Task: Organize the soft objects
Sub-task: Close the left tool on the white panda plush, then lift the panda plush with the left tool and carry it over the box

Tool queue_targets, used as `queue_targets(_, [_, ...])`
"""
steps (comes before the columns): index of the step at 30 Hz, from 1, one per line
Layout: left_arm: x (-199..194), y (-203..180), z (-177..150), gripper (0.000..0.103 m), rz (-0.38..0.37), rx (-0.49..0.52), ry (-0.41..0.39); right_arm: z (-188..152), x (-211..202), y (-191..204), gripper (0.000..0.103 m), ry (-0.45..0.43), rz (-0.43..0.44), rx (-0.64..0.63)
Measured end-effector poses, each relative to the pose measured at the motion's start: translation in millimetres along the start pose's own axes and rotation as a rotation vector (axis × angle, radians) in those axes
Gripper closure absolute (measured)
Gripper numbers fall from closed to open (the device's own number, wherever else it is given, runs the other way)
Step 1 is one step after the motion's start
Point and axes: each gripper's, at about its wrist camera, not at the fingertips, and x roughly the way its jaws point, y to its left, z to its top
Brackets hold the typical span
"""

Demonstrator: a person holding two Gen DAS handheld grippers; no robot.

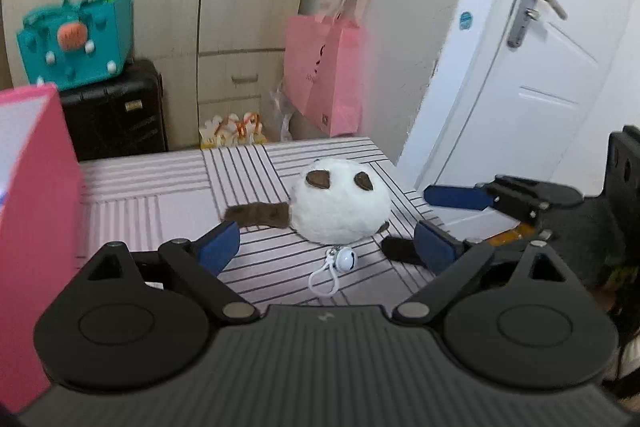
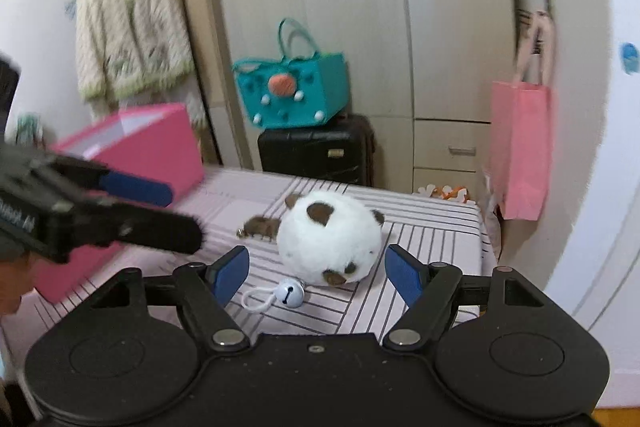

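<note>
The plush toy (image 2: 328,239) lies on the table (image 2: 432,239) toward its far right corner; a bell (image 2: 289,293) sits just before it; a box (image 2: 132,163) stands at the left edge — a suitcase (image 2: 320,151) behind the far edge, a felt bag (image 2: 292,95) on it.

Left gripper (image 1: 327,242): black ribbed body, round silver pivot screws; blue finger pads (right gripper (image 2: 316,269) matches).

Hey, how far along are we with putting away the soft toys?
Nothing looks put away yet. The white plush toy lies on the striped bed cover with its bell. The left gripper and right gripper are both open and empty. Left: grasp it and move it, perhaps into the pink box.
</note>
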Motion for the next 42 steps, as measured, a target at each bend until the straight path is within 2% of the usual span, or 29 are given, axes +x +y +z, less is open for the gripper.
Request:
queue_targets(3, [17.0,-2.0,1.7,0.011,-0.042,-0.017,0.053,-0.2,19.4,-4.6,0.024,0.053,0.003,-0.031])
queue_targets(7, [33.1,-11.7,3.0,0.011,-0.027,-0.026,0.041,0.8,35.1,-14.3,0.024,0.081,0.014,-0.048])
queue_targets(11, [48.4,-19.0,10.2,0.011,-0.011,-0.044,0.031,0.9,41.2,-18.0,0.024,0.078,0.042,-0.074])
queue_targets(16, [60.5,-8.1,18.5,0.011,0.033,-0.124,-0.011,-0.2,49.7,-26.4,0.024,0.073,0.067,-0.1])
queue_targets(20, [74.7,-3.0,16.6,0.015,0.008,-0.162,0.033,-1.4,56.2,-33.0,0.024,0.066,0.115,-0.081])
queue_targets(21, [77.9,-2.8,15.8,0.02,-0.003,-0.163,0.041,-1.2,56.6,-32.7,0.024,0.066,0.118,-0.086])
queue_targets(24, [84.1,-6.9,15.1,0.028,0.009,-0.135,0.057,0.5,56.2,-28.5,0.026,0.071,0.108,-0.113])
queue_targets(25, [85.9,-8.8,15.2,0.029,0.019,-0.116,0.062,1.8,55.8,-26.7,0.031,0.074,0.105,-0.119])
queue_targets(26, [86.8,-10.3,15.0,0.03,0.025,-0.104,0.065,2.7,54.9,-25.4,0.034,0.076,0.101,-0.122])
queue_targets(32, [85.3,-18.8,11.8,0.032,0.045,-0.041,0.065,3.0,51.7,-21.3,0.04,0.092,0.058,-0.083])
queue_targets(42, [72.5,-29.9,10.5,0.036,0.059,-0.003,0.067,-0.5,43.9,-12.9,0.042,0.075,0.016,-0.039])
